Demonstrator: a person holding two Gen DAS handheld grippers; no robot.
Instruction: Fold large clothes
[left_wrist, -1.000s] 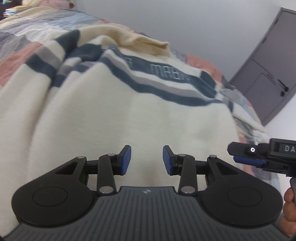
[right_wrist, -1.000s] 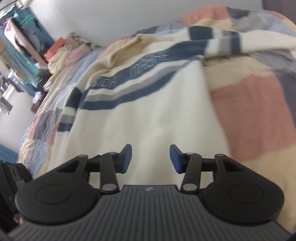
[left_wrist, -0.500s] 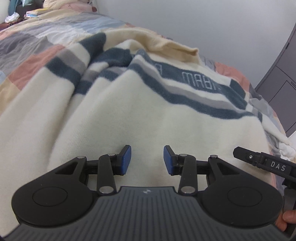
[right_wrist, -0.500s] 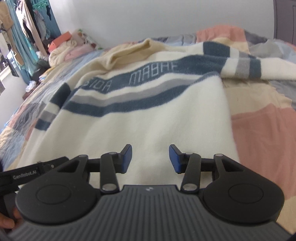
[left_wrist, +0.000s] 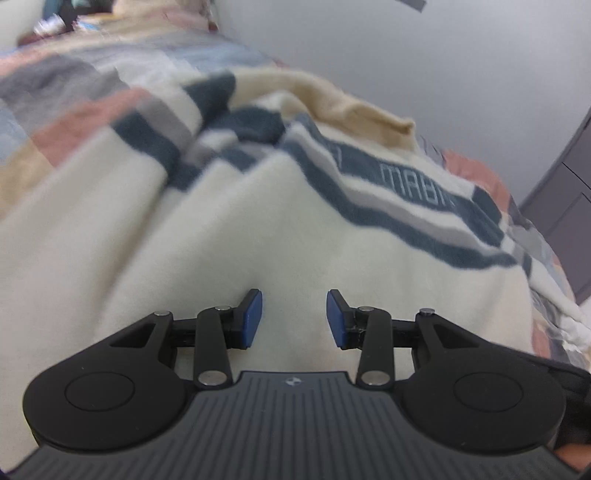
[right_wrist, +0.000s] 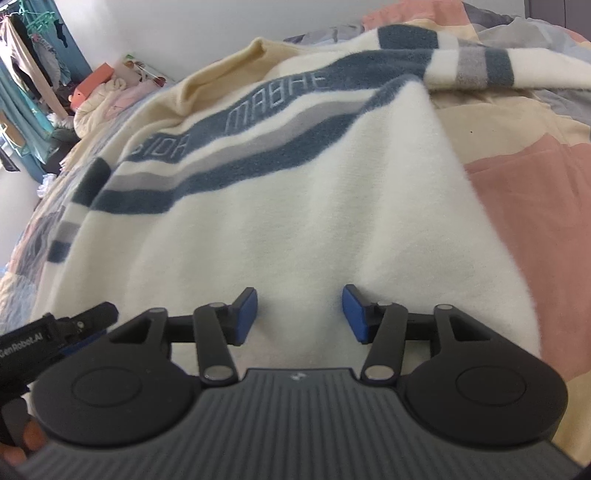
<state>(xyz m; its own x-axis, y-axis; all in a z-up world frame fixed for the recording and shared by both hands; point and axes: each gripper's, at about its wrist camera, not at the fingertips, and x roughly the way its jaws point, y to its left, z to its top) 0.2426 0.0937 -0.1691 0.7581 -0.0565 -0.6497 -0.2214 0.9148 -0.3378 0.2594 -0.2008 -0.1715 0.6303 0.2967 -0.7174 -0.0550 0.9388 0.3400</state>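
A large cream fleece sweater (left_wrist: 229, 236) with dark blue and grey chest stripes and lettering lies spread on a bed, also in the right wrist view (right_wrist: 295, 206). Its sleeves lie out to the sides; one striped sleeve (right_wrist: 472, 70) reaches far right. My left gripper (left_wrist: 294, 317) is open and empty, low over the sweater's plain lower part. My right gripper (right_wrist: 300, 314) is open and empty, low over the same part near its right edge. The left gripper's body (right_wrist: 55, 328) shows at the lower left of the right wrist view.
The sweater lies on a patchwork bedspread (right_wrist: 535, 192) of pink, cream, grey and blue. A white wall (left_wrist: 424, 55) runs behind the bed. A dark grey door (left_wrist: 565, 206) stands at the right. Piled clothes and hanging garments (right_wrist: 37, 85) are at the far left.
Both grippers have moved closer and lower over the sweater's lower part, staying open. The left wrist view swung and is blurred; the right gripper has dropped out of it.
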